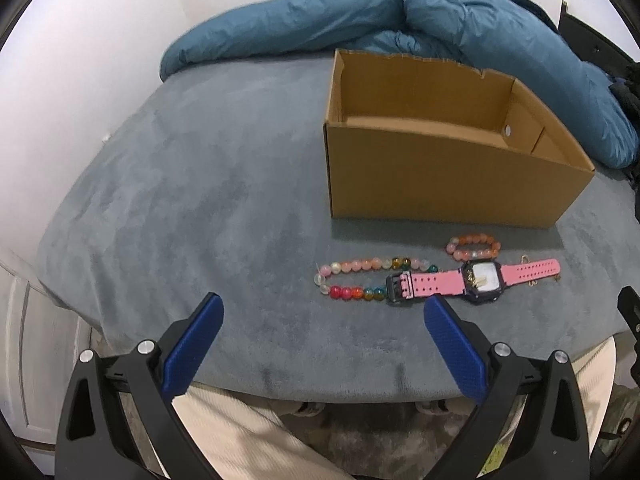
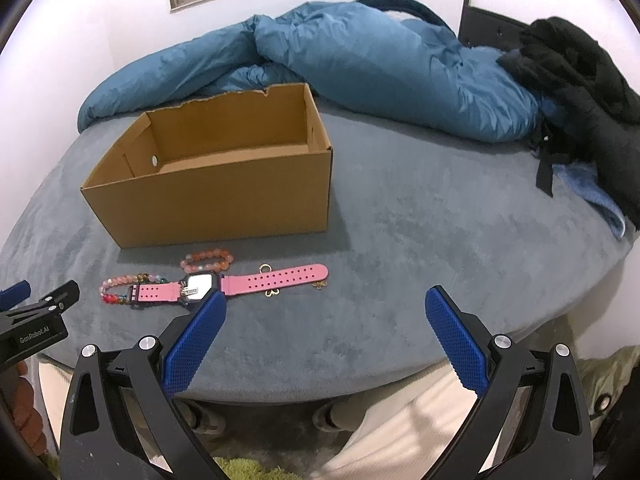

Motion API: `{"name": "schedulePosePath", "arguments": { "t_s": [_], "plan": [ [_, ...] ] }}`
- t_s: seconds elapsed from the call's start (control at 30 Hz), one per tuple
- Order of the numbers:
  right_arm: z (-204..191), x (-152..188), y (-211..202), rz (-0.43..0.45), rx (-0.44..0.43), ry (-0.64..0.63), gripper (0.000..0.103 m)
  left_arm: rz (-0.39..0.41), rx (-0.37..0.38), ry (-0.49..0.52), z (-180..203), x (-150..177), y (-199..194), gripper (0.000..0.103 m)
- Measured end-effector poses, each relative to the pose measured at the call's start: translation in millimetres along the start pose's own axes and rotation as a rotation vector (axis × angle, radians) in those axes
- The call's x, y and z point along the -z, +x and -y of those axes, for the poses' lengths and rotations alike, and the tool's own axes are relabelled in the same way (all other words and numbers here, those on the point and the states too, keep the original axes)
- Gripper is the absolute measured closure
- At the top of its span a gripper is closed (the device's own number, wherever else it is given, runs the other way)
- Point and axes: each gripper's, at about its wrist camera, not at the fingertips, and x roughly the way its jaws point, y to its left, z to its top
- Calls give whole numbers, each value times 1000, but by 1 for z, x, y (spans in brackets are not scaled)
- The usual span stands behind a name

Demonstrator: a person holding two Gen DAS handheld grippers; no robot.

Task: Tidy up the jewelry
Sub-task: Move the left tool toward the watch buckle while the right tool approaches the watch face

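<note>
grippers first: the left gripper (image 1: 323, 306) and right gripper (image 2: 325, 299) both hang spread wide and hold nothing over the bed's near edge. just beyond lie a bead strand (image 1: 360, 278), a pink watch (image 1: 476, 278) and a small bracelet (image 1: 474, 247). behind them the box (image 1: 440, 176) looks empty, so sorting seems unstarted.
</note>
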Motion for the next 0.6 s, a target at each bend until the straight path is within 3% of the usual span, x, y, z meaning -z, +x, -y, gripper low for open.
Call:
{"name": "schedulePosePath", "arguments": {
  "t_s": [0.23,0.4,0.47,0.6],
  "plan": [
    [4,0,20,-40,-20,20,7,-21,101,15,-2,0,19,5],
    [5,-1,34,-54,-49,23,8,27,318,-16,-11,-2,25,5],
    [3,-3,39,-59,-68,20,14,31,396,-36,-15,-5,28,5],
    [-8,-5,43,-38,-136,-14,23,9,403,-61,-18,-8,39,5]
  ]
}}
